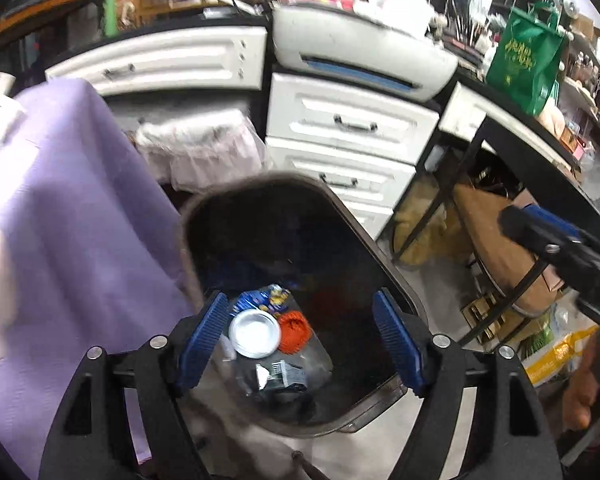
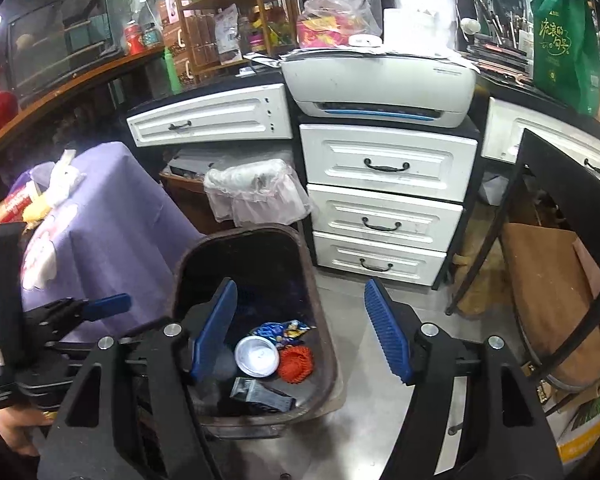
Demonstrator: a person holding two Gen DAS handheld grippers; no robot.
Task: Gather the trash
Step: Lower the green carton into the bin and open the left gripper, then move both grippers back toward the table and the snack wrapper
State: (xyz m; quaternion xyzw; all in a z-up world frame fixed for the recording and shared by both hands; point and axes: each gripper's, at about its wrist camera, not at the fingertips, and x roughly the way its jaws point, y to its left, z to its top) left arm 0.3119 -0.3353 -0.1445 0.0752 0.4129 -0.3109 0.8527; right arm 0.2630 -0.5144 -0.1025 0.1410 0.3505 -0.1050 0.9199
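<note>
- The left gripper, black-framed with ribbed blue pads, is hanging over the bin with its jaws spread wide and nothing sitting between them.
- The right gripper is hovering just beside it, jaws likewise standing well apart and carrying nothing; its left pad is showing over the bin mouth, its right pad over bare floor.
- Each tool is showing up in the other's view: the right one at the right edge of the left camera, the left one low at the left edge of the right camera.
- Directly below, the dark brown rectangular plastic trash bin is standing open on the pale grey floor.
- Lying at its bottom: a round white plastic lid, an orange mesh netting ball touching it, a crumpled blue-and-yellow snack wrapper just behind, and a black-and-grey flat packet nearer the camera.
- Left of the bin, a lilac cloth-draped table is standing close.
- Behind it, a white three-drawer cabinet is carrying a white printer.
- A green tote bag is sitting on the counter at far right.
</note>
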